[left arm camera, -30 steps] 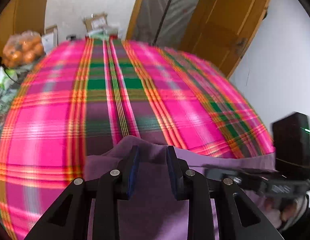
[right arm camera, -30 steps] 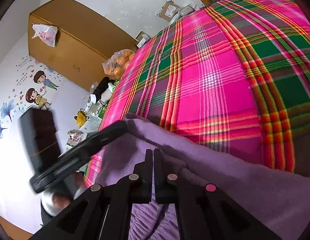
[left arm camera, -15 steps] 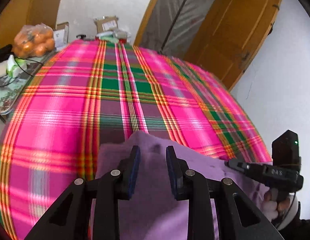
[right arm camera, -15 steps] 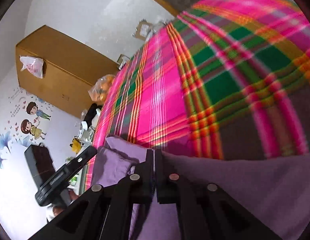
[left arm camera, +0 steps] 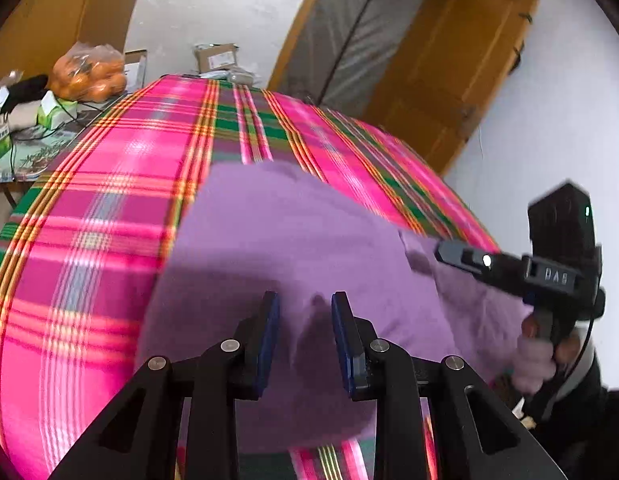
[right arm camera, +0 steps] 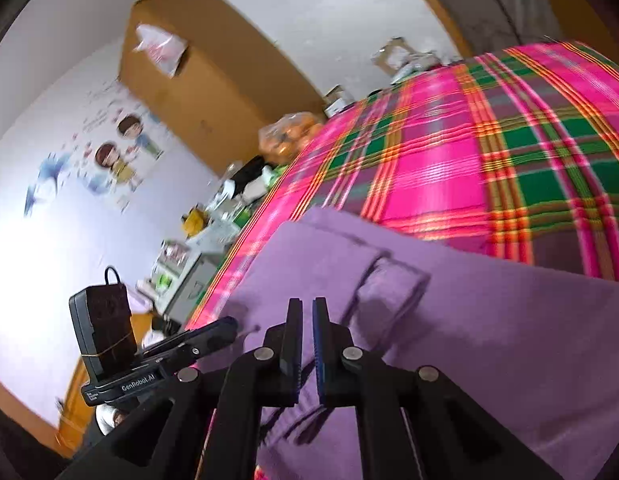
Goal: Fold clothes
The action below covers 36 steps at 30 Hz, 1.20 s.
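Left wrist view: the left gripper [left arm camera: 304, 308] is hovering over the purple garment [left arm camera: 269, 248] with its jaws standing apart, a moderate gap, nothing clamped between the blue pads [left arm camera: 269, 340]. The garment is lying folded on the pink plaid bedspread [left arm camera: 109, 208], near the bed's front edge, its far edge reaching toward the middle of the bed. The right gripper [left arm camera: 441, 254] is showing at the right side, its tip touching or just over the garment's right part; whether it is pinching cloth is not readable from here. A hand [left arm camera: 537, 356] is gripping its handle. A bag of oranges [left arm camera: 89, 74] is sitting on a cluttered side table [left arm camera: 33, 152] beyond the bed's left edge, a wooden door [left arm camera: 449, 76] is standing at the back.

Right wrist view: the right gripper [right arm camera: 307, 314] is pointing down at the purple garment [right arm camera: 489, 320], jaws nearly together with only a thin slit between them, and no cloth is visible in that slit. A folded sleeve or flap [right arm camera: 389, 288] is lying just ahead of the tips on top of the garment. The left gripper [right arm camera: 225, 326] is sitting at the garment's left edge. A wooden cabinet [right arm camera: 213, 92] and cartoon wall stickers [right arm camera: 113, 156] are showing behind; the picture is motion-blurred.
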Each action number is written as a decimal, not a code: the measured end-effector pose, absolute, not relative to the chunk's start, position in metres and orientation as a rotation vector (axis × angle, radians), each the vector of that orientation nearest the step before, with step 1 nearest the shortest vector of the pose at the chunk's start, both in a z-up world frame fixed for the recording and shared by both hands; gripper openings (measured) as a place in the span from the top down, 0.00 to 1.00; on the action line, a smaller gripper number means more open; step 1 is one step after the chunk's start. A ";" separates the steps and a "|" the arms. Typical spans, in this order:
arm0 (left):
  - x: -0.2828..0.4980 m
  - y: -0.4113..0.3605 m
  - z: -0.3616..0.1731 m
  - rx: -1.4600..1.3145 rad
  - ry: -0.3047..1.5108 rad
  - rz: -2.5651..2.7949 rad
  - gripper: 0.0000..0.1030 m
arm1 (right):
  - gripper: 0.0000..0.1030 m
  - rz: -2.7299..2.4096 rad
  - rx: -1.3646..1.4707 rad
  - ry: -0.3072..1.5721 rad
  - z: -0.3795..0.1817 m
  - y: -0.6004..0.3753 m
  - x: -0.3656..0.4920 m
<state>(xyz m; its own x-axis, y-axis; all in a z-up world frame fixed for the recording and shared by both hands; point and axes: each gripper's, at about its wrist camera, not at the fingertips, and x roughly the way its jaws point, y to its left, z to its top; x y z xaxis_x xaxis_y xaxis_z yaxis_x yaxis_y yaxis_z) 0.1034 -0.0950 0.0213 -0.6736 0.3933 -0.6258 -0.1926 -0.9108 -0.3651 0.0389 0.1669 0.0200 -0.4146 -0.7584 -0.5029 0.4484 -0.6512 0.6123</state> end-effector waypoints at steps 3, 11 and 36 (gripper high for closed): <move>0.109 -0.081 0.020 -1.060 -0.353 2.576 0.73 | 0.94 -2.083 1.036 -0.444 0.017 0.161 0.048; 0.125 -0.045 0.010 -1.036 -0.186 2.603 0.73 | 0.93 -2.122 1.049 -0.267 0.017 0.153 0.070; 0.140 -0.031 0.009 -1.027 -0.175 2.648 0.70 | 0.88 -2.072 1.036 -0.134 0.007 0.153 0.106</move>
<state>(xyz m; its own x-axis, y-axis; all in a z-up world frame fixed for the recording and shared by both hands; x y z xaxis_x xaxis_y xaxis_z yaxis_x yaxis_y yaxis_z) 0.1403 -0.0311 0.0087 -0.7016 0.3152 -0.6391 -0.2282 -0.9490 -0.2176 0.1061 0.1534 0.0071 -0.3463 -0.6971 -0.6279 0.6101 -0.6757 0.4138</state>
